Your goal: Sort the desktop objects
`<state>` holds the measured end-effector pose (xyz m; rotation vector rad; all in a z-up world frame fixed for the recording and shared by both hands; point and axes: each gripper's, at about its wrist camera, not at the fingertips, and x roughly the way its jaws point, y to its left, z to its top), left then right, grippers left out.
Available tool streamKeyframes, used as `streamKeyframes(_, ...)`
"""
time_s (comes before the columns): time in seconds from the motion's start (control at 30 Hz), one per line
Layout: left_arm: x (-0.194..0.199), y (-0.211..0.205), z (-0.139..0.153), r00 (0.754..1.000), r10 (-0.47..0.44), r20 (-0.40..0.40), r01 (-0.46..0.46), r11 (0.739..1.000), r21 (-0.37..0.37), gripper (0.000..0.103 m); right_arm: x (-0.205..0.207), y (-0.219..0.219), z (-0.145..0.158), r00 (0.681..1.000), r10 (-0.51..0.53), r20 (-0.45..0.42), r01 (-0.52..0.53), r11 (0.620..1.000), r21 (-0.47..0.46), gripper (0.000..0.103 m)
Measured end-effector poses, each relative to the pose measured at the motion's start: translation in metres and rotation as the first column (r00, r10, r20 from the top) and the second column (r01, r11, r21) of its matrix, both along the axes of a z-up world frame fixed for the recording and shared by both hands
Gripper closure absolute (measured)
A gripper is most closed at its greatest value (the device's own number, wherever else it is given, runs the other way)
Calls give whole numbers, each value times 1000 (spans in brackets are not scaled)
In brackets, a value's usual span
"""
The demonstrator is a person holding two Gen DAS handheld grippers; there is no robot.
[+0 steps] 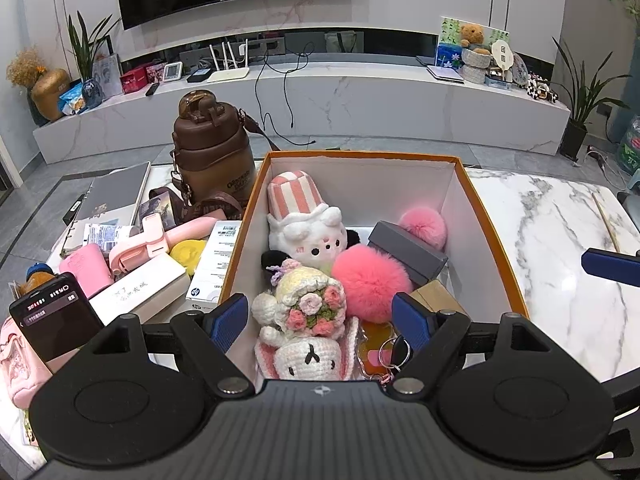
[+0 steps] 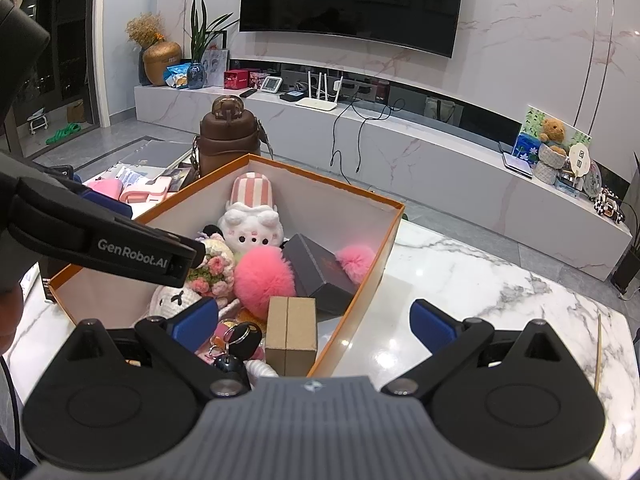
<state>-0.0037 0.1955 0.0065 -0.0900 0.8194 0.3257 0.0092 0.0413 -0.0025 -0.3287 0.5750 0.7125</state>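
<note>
Orange box (image 1: 494,240): nearly full; a further item may spill over its rim.
Left gripper (image 1: 320,320): spread, empty, above crochet doll (image 1: 308,304).
Right gripper (image 2: 314,320): spread, empty, straddles the box wall; could knock it.
Clutter (image 1: 144,264): left desk edge, unsorted.

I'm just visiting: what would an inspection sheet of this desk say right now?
Surface: white marble table, bare right of the box.
Job's things: orange box holds plush toy, pink pompom, dark case, keys.
Clutter: brown bottle, phone, pink items heaped left of the box.
Grippers: left gripper and right gripper open, empty.
Cables: black cables hanging off the TV shelf.
Surroundings: television, plants.
</note>
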Motion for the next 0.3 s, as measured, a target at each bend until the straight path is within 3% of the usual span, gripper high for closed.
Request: streamKeyframes(0.3, 0, -5, 1, 1000, -20, 11, 20, 999, 32, 10, -1, -1, 0, 1000, -1, 2, 1, 1000, -1, 1)
